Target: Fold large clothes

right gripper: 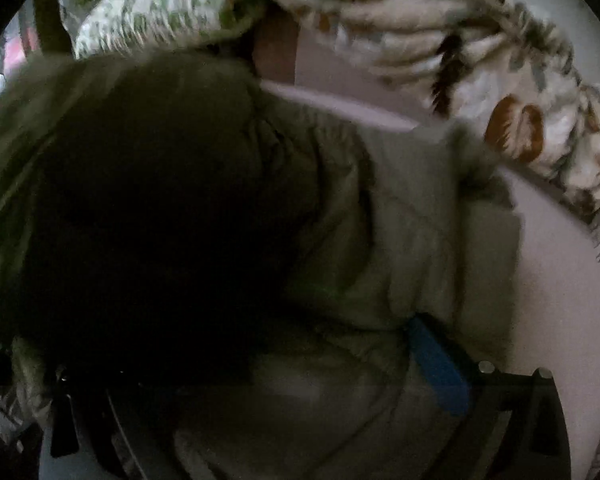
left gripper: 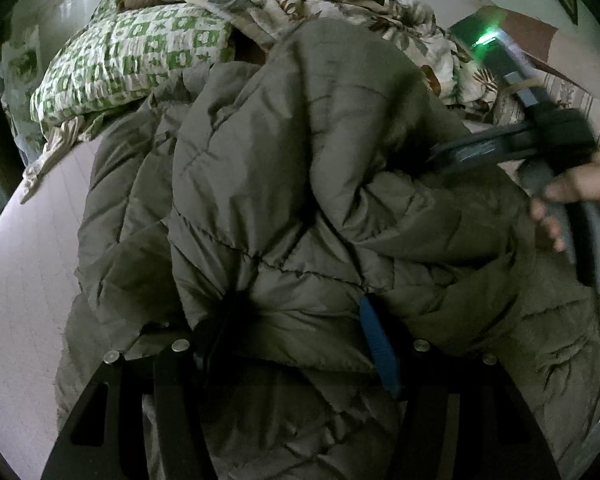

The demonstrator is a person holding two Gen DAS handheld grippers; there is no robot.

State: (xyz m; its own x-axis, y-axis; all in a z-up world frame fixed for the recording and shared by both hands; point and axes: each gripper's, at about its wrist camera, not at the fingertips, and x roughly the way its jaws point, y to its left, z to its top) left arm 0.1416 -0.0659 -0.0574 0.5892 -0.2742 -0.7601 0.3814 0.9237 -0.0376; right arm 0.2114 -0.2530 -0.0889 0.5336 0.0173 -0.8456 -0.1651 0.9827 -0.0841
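Mid-fold: the olive-green quilted puffer coat (left gripper: 284, 184) is doubled over on the pale pink bed sheet (left gripper: 24, 272), not yet a tidy bundle.

From the left wrist view I see my left gripper (left gripper: 300, 332) clenched on a thick fold of the coat, the fabric bunched between the blue-padded finger (left gripper: 376, 344) and its dark twin. My right gripper (left gripper: 456, 152) reaches over the coat's far side, held in a hand (left gripper: 580, 196). Its own view is blurred and half dark; I read its jaws as spread wide with padding bulging up between them, probably let go rather than pinched. One side looks folded inward. Judged remaining: bring the loose right-hand part over, then flatten. A green-and-white checked pillow (left gripper: 128, 56) and a leaf-print blanket (left gripper: 340, 4) lie beyond.
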